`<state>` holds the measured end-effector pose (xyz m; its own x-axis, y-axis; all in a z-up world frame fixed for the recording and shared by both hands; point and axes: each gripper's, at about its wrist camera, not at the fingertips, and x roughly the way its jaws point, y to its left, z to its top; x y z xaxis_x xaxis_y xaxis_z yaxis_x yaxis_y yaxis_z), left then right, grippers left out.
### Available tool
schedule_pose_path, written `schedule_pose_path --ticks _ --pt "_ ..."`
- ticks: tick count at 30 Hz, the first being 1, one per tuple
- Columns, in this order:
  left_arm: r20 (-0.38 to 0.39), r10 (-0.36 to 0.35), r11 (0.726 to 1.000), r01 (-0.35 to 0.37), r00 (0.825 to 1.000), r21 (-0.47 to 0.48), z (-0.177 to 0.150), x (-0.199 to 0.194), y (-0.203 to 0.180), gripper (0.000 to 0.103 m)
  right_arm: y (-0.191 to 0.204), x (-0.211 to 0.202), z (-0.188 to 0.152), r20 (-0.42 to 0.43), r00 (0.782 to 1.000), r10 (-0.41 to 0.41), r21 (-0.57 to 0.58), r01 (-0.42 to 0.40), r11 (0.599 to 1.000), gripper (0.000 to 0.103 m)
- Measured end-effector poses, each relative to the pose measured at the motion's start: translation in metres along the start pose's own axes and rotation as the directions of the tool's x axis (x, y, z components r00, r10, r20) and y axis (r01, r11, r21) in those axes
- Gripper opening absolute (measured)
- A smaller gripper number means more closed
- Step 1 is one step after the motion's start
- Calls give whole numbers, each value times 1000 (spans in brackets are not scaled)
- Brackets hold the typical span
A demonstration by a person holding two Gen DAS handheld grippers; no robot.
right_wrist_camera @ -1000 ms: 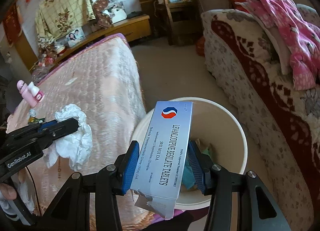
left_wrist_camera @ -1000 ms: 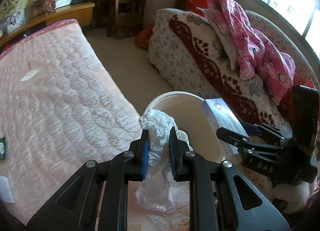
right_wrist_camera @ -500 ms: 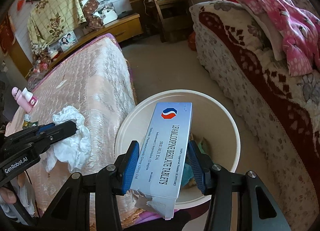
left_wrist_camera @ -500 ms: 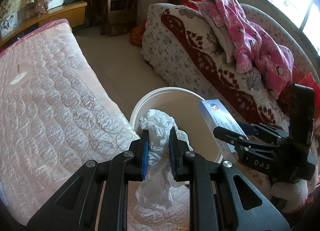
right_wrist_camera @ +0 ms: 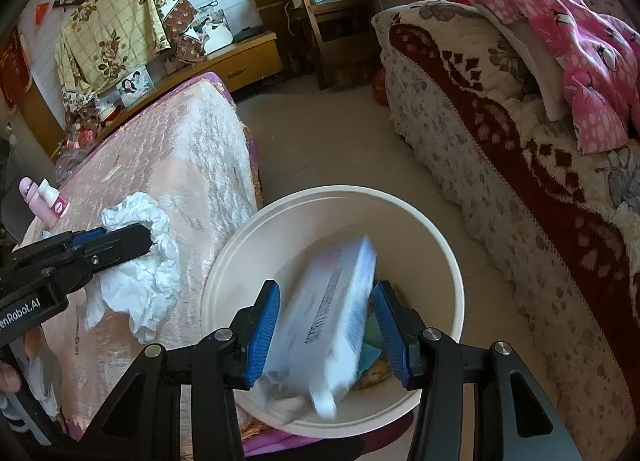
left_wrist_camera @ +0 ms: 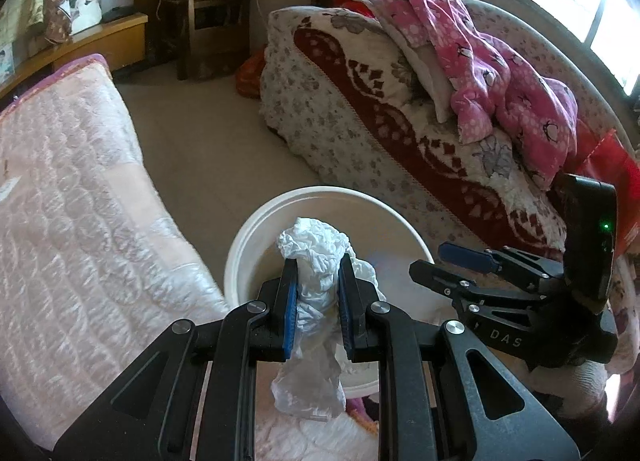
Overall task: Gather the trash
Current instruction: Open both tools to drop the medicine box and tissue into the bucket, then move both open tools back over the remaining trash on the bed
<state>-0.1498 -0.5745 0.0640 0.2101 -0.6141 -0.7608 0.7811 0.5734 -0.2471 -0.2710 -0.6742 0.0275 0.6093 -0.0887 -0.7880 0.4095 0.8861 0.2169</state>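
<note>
My left gripper (left_wrist_camera: 318, 293) is clamped tight on a crumpled tissue (left_wrist_camera: 316, 257), holding it over the near rim of the white bin (left_wrist_camera: 256, 229) beside the bed (left_wrist_camera: 80, 201). My right gripper (right_wrist_camera: 326, 325) stands part open; the box (right_wrist_camera: 332, 301) between its pads is blurred and tilted over the bin (right_wrist_camera: 436, 237), and I can't tell whether the pads press it. Other trash lies inside
</note>
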Motion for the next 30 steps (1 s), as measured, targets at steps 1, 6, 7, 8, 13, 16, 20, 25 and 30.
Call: schedule_pose_path --ticks 1,6,7,8,13,16,20,25,30 --pt "-1 -2 1000 2 1000 1 1 4 -1 15 -3 2 0 0 1000 3 3 -3 1000 47" --pt "-32 -10 1000 10 999 1 -1 19 -1 15 -16 19 -4 -24 1000 11 38 -10 999 47" --pt "-38 -11 1000 11 999 1 -2 22 -1 15 -18 21 -4 -27 999 17 49 -16 999 47" --pt "-40 -9 1000 9 999 0 -2 23 -1 15 -21 22 -4 -33 999 27 65 -25 998 47" --pt "-51 -6 1000 5 999 -20 -2 30 2 18 -26 23 -5 -37 999 32 99 -28 995 47" --pt "-53 -10 1000 9 999 -22 -3 30 3 33 -27 21 -4 -34 999 33 111 -29 993 47" --pt "-47 -12 1000 11 999 -24 -3 29 2 50 -25 17 -2 -31 999 32 105 -29 994 47" --pt "-39 -8 1000 7 999 -18 -4 22 1 52 -20 12 -1 -23 999 30 96 -28 995 48" --pt "-28 20 1000 -21 999 -9 -8 15 1 51 -16 7 -1 -22 1000 20 86 -18 996 49"
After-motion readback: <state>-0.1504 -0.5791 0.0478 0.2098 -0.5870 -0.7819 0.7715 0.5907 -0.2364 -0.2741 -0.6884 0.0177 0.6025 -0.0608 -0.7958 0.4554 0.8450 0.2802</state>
